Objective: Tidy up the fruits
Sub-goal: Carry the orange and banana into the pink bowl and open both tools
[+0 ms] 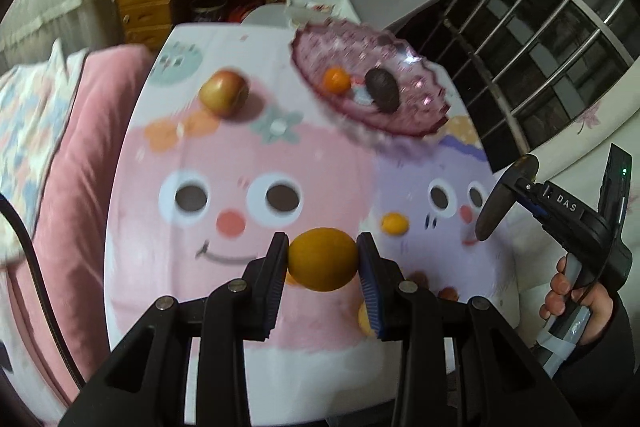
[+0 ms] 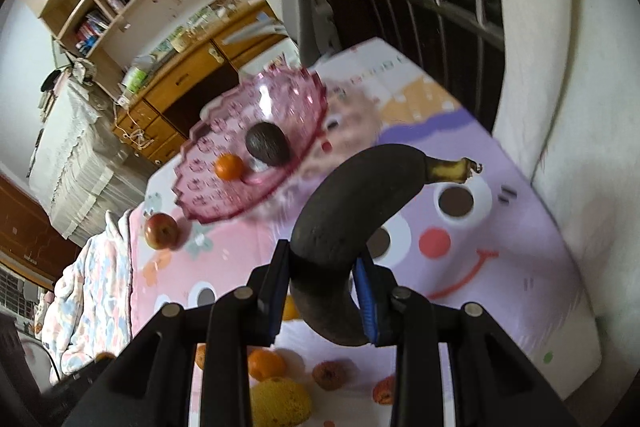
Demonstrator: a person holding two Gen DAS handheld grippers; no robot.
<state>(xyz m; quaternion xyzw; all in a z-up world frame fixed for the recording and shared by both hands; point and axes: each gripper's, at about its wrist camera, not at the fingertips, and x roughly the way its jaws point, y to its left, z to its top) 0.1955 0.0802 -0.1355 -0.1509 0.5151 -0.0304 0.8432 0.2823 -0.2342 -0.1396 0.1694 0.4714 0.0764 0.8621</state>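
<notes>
**Pink glass bowl waiting, both my hands loaded**

Pink and scalloped, the bowl [image 1: 404,115] sits at the far side of the tabletop [image 1: 240,155], already holding a small orange [image 1: 337,80] and a dark avocado [image 1: 383,90]. My left hand-held gripper [image 1: 322,259] is clamped on an orange fruit [image 1: 322,259], lifted above the cartoon cloth. My right hand-held gripper [image 2: 322,287] pinches a blackened banana [image 2: 352,223] near one end, its stem [image 2: 452,169] pointing away. An apple [image 1: 224,93] lies near the bowl.

My worry is the banana: held off-centre and probably soft, it could swivel or squash between the pads. Bringing both loads in together, I might also knock the bowl's rim.
</notes>
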